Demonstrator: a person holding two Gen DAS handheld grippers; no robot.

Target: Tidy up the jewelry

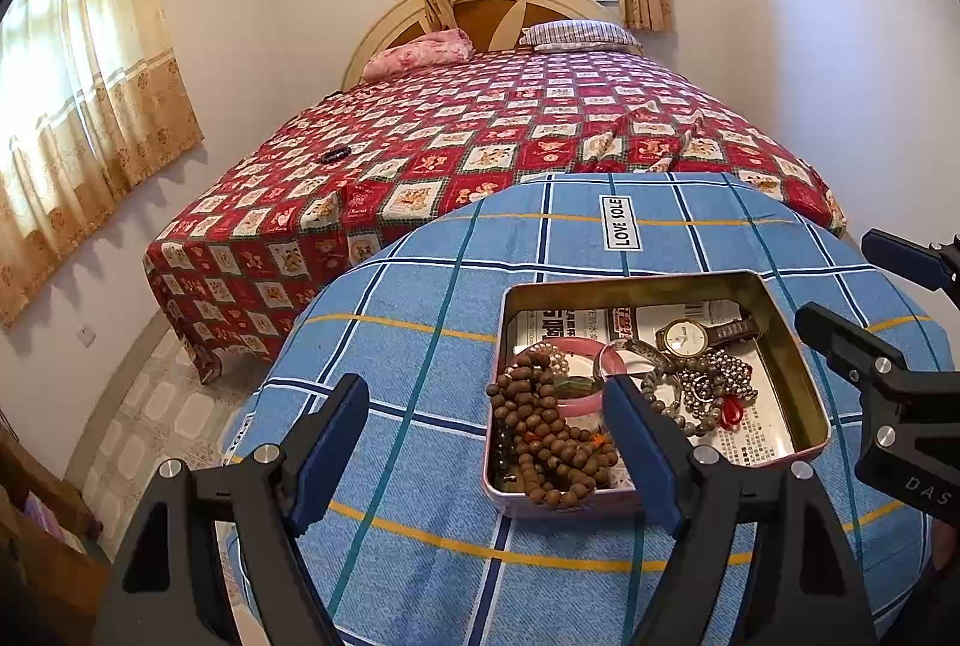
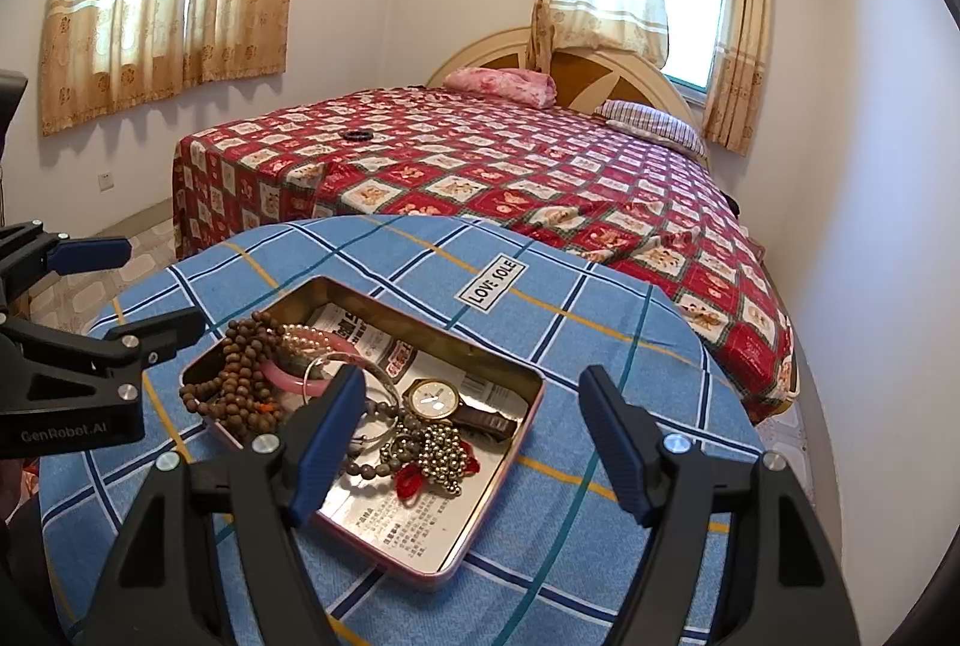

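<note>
Jewelry is heaped in the tin [image 1: 810, 394] (likely for sorting). Both the left gripper [image 1: 486, 442] and the right gripper [image 2: 474, 442] are held spread and empty above it.

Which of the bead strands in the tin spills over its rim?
The brown wooden bead strand, the one with the largest beads, at the tin's left end. The grey bead bracelet and the metallic ball strand lie wholly inside.

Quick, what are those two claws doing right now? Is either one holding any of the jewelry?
Left claw: open, holding nothing, poised over the near end of the tin.
Right claw: open, holding nothing, also above the tin.
</note>
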